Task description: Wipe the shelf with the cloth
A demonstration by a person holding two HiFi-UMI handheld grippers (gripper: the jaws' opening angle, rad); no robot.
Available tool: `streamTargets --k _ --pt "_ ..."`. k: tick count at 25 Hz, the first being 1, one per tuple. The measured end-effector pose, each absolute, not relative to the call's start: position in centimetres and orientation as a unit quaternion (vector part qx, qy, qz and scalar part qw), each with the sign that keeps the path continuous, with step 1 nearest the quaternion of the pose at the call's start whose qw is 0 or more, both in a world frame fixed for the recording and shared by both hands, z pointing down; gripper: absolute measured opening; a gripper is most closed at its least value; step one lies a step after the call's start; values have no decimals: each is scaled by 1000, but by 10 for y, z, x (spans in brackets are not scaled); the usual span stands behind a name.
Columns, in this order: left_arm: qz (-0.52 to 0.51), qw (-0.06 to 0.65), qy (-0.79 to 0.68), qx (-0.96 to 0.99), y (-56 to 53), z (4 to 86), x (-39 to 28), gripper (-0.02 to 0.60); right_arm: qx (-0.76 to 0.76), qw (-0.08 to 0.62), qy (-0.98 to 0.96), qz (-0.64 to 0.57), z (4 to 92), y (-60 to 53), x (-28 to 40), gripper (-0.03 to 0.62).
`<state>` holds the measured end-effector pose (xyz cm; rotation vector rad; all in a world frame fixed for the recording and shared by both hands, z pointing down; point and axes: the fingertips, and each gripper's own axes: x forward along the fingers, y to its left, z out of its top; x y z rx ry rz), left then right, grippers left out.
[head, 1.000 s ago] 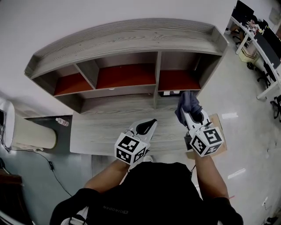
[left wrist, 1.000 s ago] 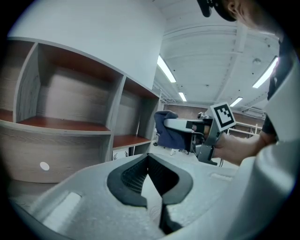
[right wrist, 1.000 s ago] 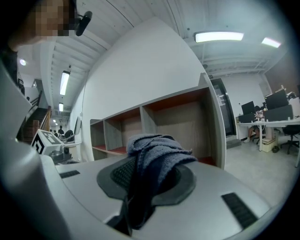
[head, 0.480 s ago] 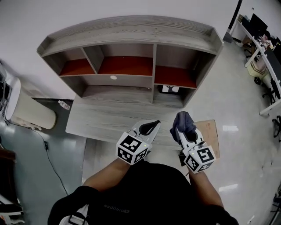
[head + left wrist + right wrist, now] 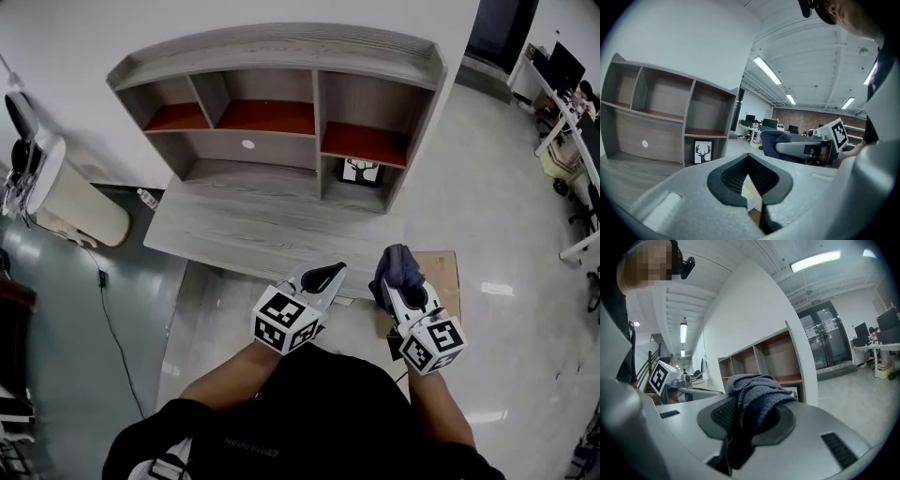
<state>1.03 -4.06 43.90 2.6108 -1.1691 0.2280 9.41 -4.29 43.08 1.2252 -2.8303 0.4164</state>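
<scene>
Clamps cloth [image 5: 754, 397] in right gripper [image 5: 398, 281], well apart from shelf [image 5: 272, 42]; holds left gripper [image 5: 328, 273] closed and empty; touches nothing, so wiping seems finished or unstarted.

**Materials and surface finish**
The shelf [image 5: 281, 52] was matt grey wood-grain board with red-brown inner boards; the cloth [image 5: 757, 392] was a coarse blue-grey knit; the right gripper [image 5: 394, 279] had smooth matt grey plastic with black ribbed pads [image 5: 719, 416]; the floor [image 5: 487, 216] was glossy.

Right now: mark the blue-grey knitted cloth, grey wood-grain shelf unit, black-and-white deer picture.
blue-grey knitted cloth [image 5: 757, 397], right gripper view, bunched top fold
grey wood-grain shelf unit [image 5: 281, 47], head view, top board
black-and-white deer picture [image 5: 360, 171], head view, its middle
</scene>
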Motion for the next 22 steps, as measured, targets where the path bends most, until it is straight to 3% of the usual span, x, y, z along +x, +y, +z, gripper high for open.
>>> streamTargets --k 22 --pt "103 124 -433 887 22 435 12 8 400 8 -902 163 440 10 113 91"
